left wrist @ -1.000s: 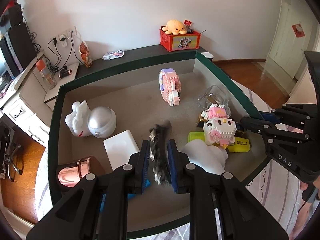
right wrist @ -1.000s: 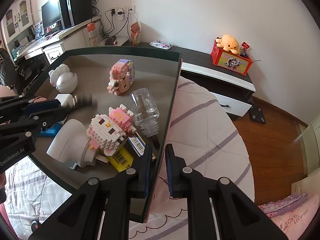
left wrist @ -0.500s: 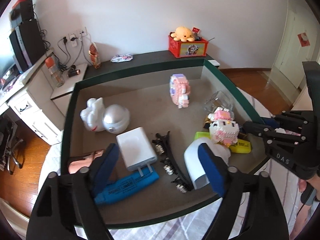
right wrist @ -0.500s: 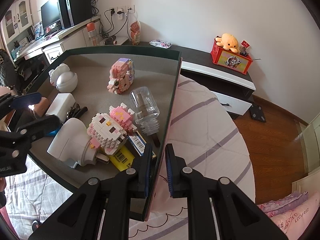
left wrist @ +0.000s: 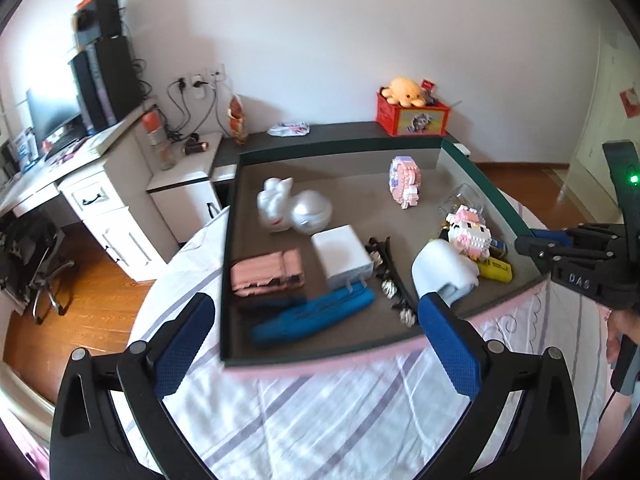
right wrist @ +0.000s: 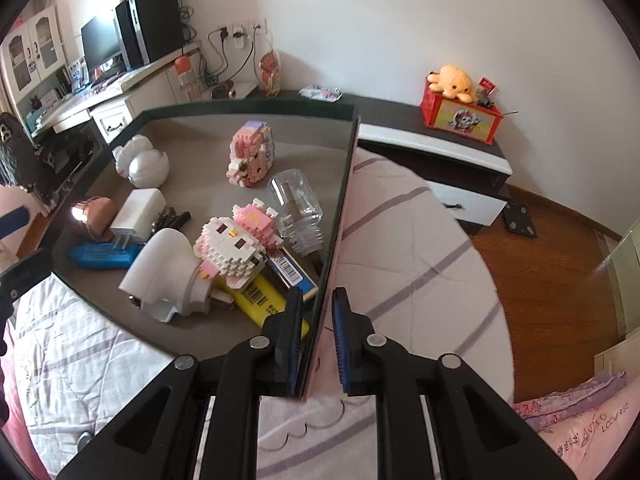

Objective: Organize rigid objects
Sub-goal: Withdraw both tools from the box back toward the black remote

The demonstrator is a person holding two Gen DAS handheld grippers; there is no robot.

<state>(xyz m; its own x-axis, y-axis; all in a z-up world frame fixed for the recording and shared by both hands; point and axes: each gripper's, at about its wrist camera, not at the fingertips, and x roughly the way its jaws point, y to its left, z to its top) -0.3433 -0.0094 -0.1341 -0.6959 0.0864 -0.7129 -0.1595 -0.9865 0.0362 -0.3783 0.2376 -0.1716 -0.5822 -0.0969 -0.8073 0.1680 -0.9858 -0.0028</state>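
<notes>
released, the hair clip (left wrist: 390,280) lies in the tray (left wrist: 516,220); left gripper (left wrist: 316,340) jaws spread empty, right gripper (right wrist: 316,340) jaws easing off the rim. stiff, light; likely best pinched mid-length.

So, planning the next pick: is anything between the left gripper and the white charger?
Yes. The blue marker lies just in front of the charger, behind the near wall of the tray. The left gripper jaws have just been opening, nothing between them.
</notes>
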